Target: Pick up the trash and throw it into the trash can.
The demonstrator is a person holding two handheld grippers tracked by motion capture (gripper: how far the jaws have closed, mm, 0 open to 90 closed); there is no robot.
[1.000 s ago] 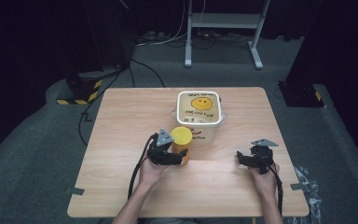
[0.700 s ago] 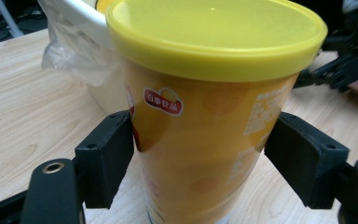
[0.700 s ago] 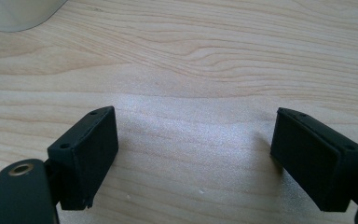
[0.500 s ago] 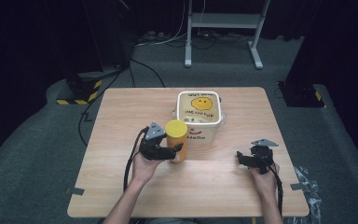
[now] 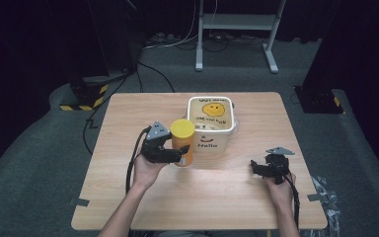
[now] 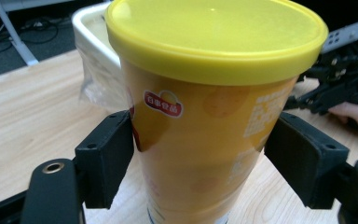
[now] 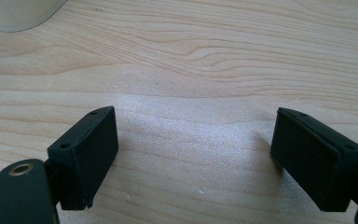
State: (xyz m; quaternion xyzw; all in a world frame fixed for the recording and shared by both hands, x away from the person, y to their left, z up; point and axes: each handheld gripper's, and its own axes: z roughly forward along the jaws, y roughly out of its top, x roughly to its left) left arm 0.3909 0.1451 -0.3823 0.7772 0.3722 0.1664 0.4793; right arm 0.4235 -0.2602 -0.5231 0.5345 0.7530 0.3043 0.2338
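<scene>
A yellow-orange snack can (image 5: 183, 143) with a yellow lid stands upright in front of the white tub (image 5: 211, 123). My left gripper (image 5: 176, 156) comes at it from the left and is shut on its lower half. In the left gripper view both black jaws press the sides of the can (image 6: 205, 140). I cannot tell whether its base touches the table. My right gripper (image 5: 257, 169) rests low on the table at the right, open, with bare wood between its jaws (image 7: 196, 154).
The white tub carries a smiley face on its lid and "Hello" on its front, with its corner in the right gripper view (image 7: 14, 11). The wooden table (image 5: 128, 197) has bare room left and front. Cables and a metal stand (image 5: 237, 29) lie beyond it.
The left gripper has carried the can a little left and farther from the person, and the can now stands more upright. The right gripper has stayed put.
</scene>
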